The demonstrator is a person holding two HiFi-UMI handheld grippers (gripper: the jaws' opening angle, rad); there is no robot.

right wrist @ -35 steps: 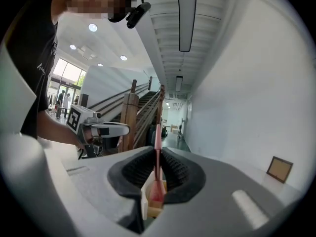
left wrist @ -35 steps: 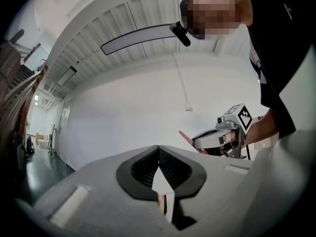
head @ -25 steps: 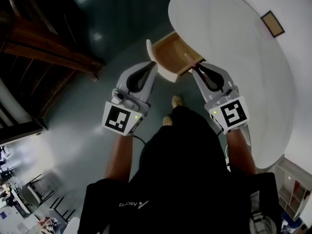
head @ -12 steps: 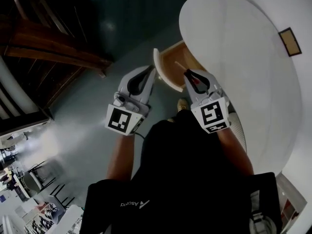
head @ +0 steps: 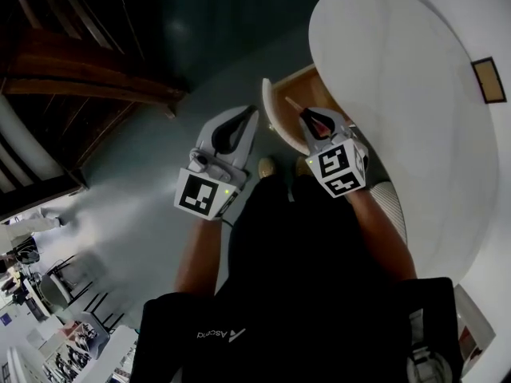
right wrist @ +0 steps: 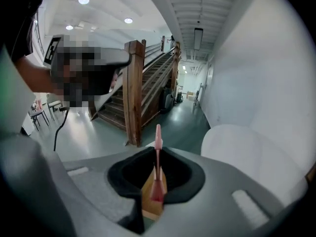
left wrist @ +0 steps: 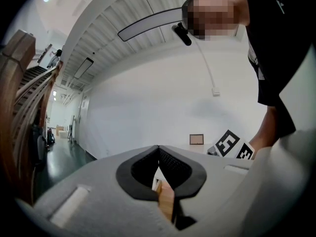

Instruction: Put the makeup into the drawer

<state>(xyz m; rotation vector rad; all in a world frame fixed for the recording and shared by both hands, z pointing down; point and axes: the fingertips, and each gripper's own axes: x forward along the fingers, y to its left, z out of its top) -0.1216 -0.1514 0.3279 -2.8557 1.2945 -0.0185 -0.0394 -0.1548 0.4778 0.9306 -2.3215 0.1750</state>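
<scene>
Right gripper (head: 305, 115) clamps one pink makeup stick (right wrist: 157, 189) over the one open drawer (head: 273, 118) under the white table (head: 399, 118); left gripper (head: 252, 114) beside it, jaws pressed together

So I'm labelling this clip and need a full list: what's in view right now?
table: one, white, round, right side of the head view
drawer: one, wooden with a white front, open at the table's edge
makeup stick: one, pink, slim, clamped in the right gripper
frame: one, brown-edged, on the table, far right
staircase: one, brown wood, left
floor: dark green, glossy
shoes: two, tan, under the grippers
left gripper: grey-white, jaws together, empty
right gripper: grey-white, shut on the stick
</scene>
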